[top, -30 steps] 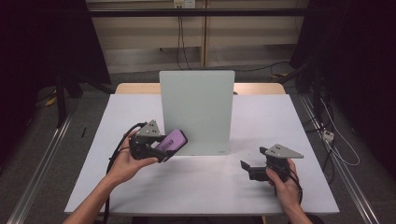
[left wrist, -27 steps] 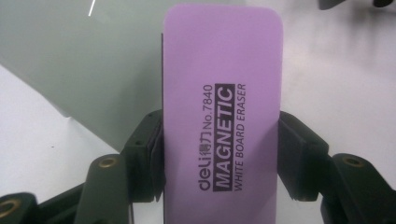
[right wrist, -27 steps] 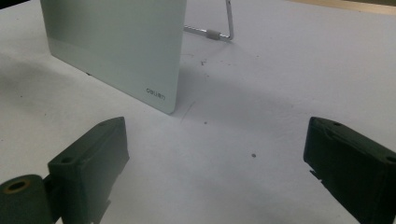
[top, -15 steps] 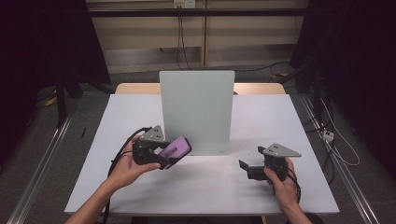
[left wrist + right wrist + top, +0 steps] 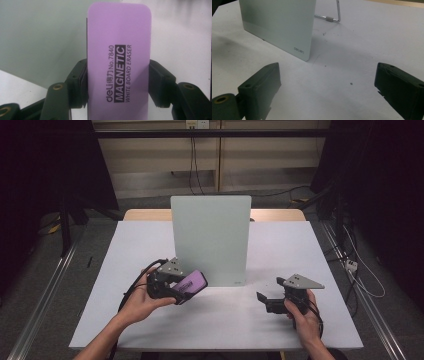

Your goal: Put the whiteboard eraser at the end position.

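My left gripper (image 5: pixel 186 292) is clamped on a purple eraser (image 5: pixel 192 283), one black jaw pressing each long edge, and I hold it just above the white bench (image 5: pixel 150 245), close to the lower left corner of the standing board (image 5: pixel 210 237). In the left gripper view the eraser (image 5: pixel 119 62) stands up between the jaws, its face toward the camera, printed "deli No.7840 MAGNETIC WHITE BOARD ERASER". Behind it sits the pale green face of the board (image 5: pixel 42 37), with the bench beyond on the right.

My left hand (image 5: pixel 142 302) wraps the gripper body from below, a black cable looping off beside the wrist.

Over on the other side, my right gripper (image 5: pixel 263 299) is spread wide with nothing between its jaws, sitting low over the bench, well apart from the eraser and off the board's right lower corner. My right hand (image 5: pixel 300 317) holds it from behind, the grey three-cornered plate on top.

In the right gripper view the jaws frame bare white bench (image 5: pixel 332 82), and the board's near corner (image 5: pixel 282 27) carries a small "deli" mark. Behind it a thin metal stand leg (image 5: pixel 332 17) rests on the bench. The board stands upright, tilted a little back.
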A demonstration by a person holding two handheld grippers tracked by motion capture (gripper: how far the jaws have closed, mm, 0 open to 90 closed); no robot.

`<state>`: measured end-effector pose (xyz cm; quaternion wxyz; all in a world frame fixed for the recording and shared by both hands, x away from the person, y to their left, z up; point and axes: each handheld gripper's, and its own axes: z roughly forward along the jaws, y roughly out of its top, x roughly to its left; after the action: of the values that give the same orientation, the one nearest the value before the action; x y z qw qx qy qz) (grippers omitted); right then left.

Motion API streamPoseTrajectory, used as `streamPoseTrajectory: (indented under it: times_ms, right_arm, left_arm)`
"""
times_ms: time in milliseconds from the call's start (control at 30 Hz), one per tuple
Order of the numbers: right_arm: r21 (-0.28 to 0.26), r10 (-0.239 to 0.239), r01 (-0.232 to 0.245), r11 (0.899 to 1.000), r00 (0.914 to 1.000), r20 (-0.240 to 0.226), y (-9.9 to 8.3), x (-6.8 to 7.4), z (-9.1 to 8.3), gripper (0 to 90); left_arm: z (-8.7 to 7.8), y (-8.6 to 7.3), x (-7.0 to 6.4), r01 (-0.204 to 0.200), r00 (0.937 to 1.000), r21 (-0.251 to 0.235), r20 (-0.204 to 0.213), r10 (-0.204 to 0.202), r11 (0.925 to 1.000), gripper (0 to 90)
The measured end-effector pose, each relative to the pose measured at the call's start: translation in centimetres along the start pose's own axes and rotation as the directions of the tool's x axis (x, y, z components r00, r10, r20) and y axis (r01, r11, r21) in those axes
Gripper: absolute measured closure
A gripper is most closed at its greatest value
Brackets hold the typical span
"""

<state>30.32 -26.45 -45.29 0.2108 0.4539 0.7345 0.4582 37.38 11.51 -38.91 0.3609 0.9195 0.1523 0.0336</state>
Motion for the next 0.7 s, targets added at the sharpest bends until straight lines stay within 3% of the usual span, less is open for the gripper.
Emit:
streamPoseTrajectory:
  times_ms: [400,700]
  right_arm:
    - [0.004,-0.008,0.008,1.000,1.0000,0.005,0.1,0.0,0.1,7.1]
    - [0.005,-0.012,0.012,1.000,0.9999,0.006,0.2,0.3,0.2,7.1]
  left_arm:
    - [1.2,0.3,-0.9,-0.030,0.9992,0.046,0.027,0.029,0.9985,41.0]
    - [2.1,0.7,-1.8,-0.063,0.9959,0.075,0.069,0.058,0.9952,41.0]
